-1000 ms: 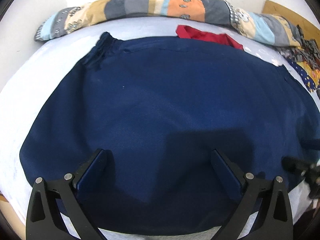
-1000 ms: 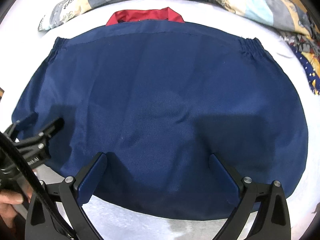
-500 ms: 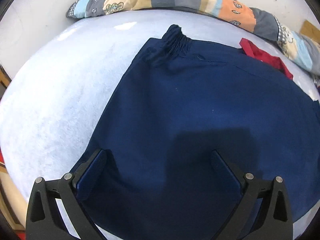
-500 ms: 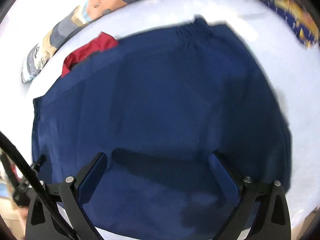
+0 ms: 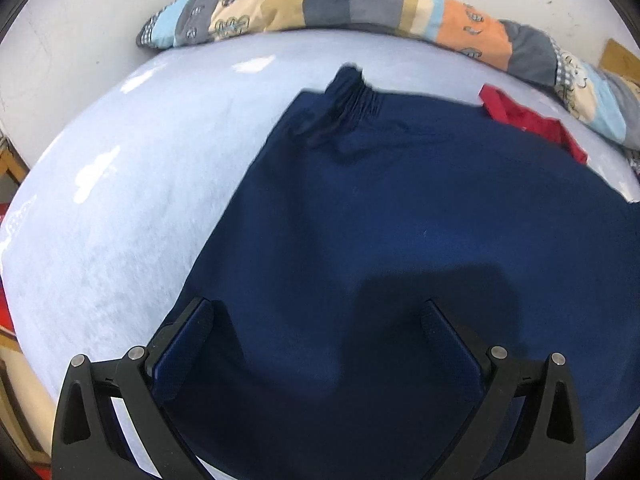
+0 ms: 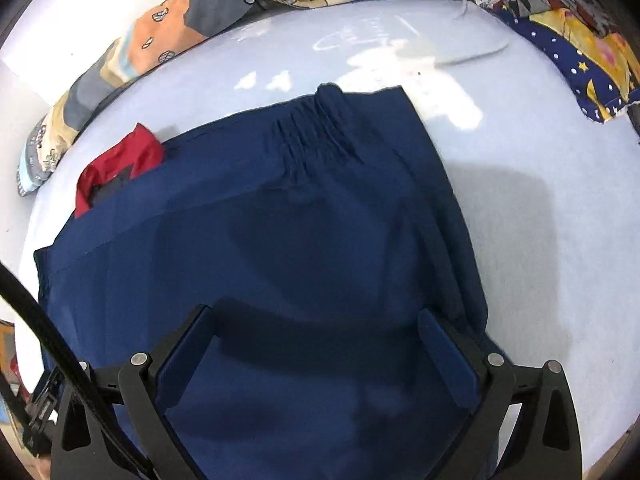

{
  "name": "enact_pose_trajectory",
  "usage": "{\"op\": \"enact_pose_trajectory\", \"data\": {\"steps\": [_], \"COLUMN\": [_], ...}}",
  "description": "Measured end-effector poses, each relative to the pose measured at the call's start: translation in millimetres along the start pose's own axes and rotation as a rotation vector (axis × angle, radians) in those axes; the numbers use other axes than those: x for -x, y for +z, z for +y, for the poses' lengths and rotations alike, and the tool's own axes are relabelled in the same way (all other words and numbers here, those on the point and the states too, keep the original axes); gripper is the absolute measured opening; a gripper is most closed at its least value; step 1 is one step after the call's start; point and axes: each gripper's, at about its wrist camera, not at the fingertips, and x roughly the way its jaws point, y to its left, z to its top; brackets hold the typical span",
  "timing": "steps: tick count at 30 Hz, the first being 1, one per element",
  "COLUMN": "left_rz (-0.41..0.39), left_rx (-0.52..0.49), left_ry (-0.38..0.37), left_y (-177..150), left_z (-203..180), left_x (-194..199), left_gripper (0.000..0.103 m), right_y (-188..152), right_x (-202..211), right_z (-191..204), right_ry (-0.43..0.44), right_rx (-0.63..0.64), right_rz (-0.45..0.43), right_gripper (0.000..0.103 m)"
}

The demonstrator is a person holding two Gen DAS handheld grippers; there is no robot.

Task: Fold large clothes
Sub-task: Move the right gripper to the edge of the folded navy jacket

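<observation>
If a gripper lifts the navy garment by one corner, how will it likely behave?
The navy garment will probably drape limply: it lies flat on the bed sheet with soft creases along one side. Its gathered elastic cuff looks thicker, so likely easier to pinch. The broad panel may sag and drag.

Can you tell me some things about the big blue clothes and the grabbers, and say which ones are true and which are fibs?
1. The left gripper is open, with nothing between its fingers. True.
2. The navy garment is hanging on a hook. False: it lies spread on the pale bed sheet.
3. A red garment peeks out at the navy garment's far edge. True.
4. The right gripper is squeezing a sock. False: it is open and holds nothing.
5. The patchwork quilt covers the navy garment. False: it lies rolled along the far side of the bed.
</observation>
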Motion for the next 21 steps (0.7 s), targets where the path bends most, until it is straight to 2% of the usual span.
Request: {"op": "enact_pose_trajectory", "data": {"steps": [2, 4, 6, 9, 12, 15, 17, 21], "left_rz": [-0.025, -0.026, -0.001, 0.058, 0.031, 0.013, 0.022, 0.025], "left_rx": [0.022, 0.028, 0.039, 0.034, 0.015, 0.056, 0.057, 0.030], "left_ry": [-0.029, -0.017, -0.005, 0.007, 0.017, -0.009, -0.010, 0.000], "left_y": [5.6, 10.9, 13.3, 9.0, 10.1, 10.8, 9.6, 8.4], "left_z": [2.9, 4.8, 5.7, 7.5, 4.1, 6.9, 6.1, 2.2], "left_x": [4.7, 5.0, -2.8, -15.4, -7.2, -1.2, -2.5, -2.7], "left_gripper": [0.103, 0.103, 0.103, 0.103, 0.103, 0.103, 0.103, 0.103], "right_y": [7.2, 15.8, 20.5, 12.5, 11.6, 14.3, 12.9, -8.2], "right_x": [19.7, 31.7, 23.9, -8.4, 6.4, 23.7, 31.3, 11.6], "right_z": [2.5, 2.1, -4.0, -12.6, -6.2, 1.5, 16.5, 63.2], "right_ry": [0.032, 0.070, 0.101, 0.142, 0.116, 0.177, 0.211, 0.243], "right_rx": [-0.023, -0.050, -0.085, -0.123, -0.066, -0.058, -0.035, 0.081], "right_rz": [-0.080, -0.124, -0.098, 0.015, -0.029, -0.089, -0.077, 0.013], "right_gripper": [0.103, 0.103, 0.103, 0.103, 0.103, 0.103, 0.103, 0.103]}}
